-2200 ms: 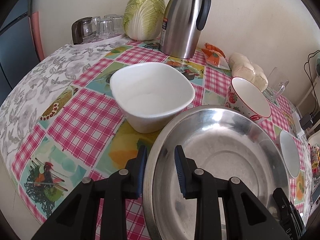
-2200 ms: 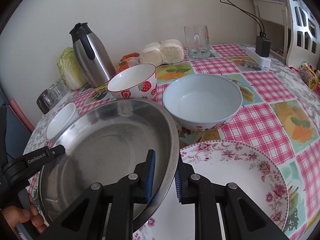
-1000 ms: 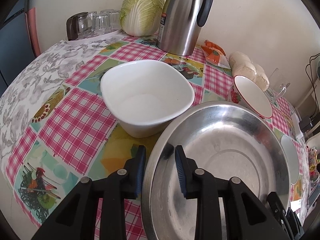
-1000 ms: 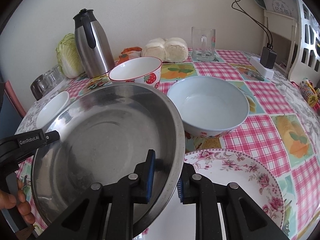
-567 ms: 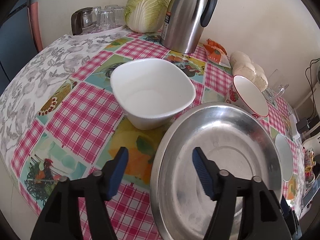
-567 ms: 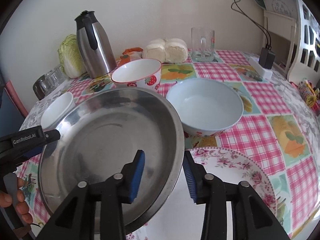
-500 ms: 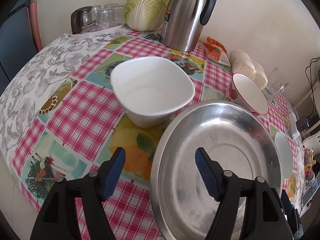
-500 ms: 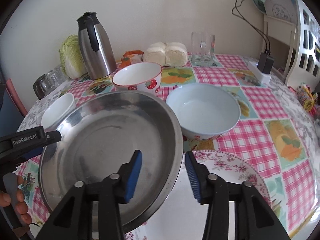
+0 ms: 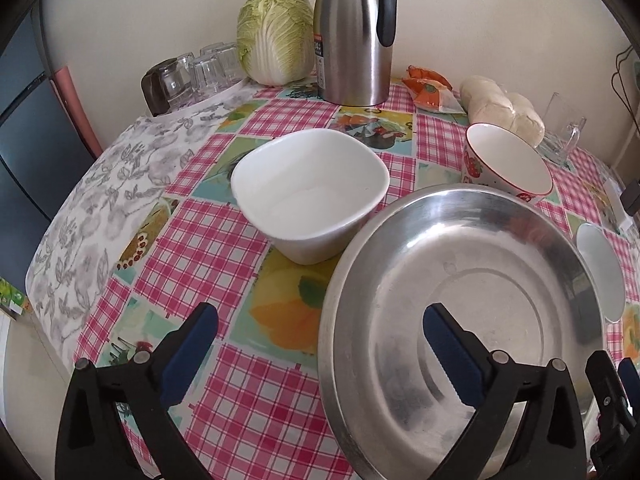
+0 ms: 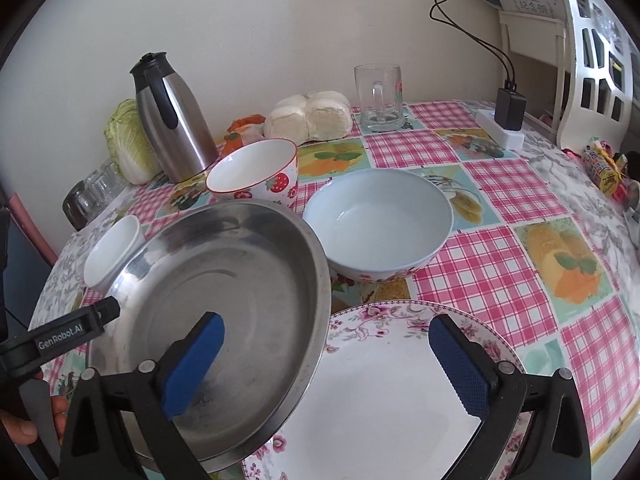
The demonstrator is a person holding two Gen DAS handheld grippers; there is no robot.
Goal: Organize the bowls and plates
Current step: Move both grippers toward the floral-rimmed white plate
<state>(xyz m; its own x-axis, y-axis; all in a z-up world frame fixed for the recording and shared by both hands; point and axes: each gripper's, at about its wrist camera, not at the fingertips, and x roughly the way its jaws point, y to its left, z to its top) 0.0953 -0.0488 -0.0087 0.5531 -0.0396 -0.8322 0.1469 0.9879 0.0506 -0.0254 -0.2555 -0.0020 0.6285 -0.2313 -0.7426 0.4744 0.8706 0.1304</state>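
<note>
Right wrist: steel pan's [image 10: 248, 280] rim between opening right gripper [image 10: 328, 356] pads.

Your steel pan [image 10: 224, 288] overlaps the floral plate's [image 10: 384, 400] left edge — square bowl [image 9: 308, 192] beyond on its left, strawberry bowl [image 10: 256, 172] behind, round bowl [image 10: 380, 220] to the right.

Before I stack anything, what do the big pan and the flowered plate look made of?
Big pan: brushed metal, likely stainless steel; dull grey sheen with blurred reflections. Flowered plate: probably glazed ceramic; glossy white with a printed pink floral rim.
</note>
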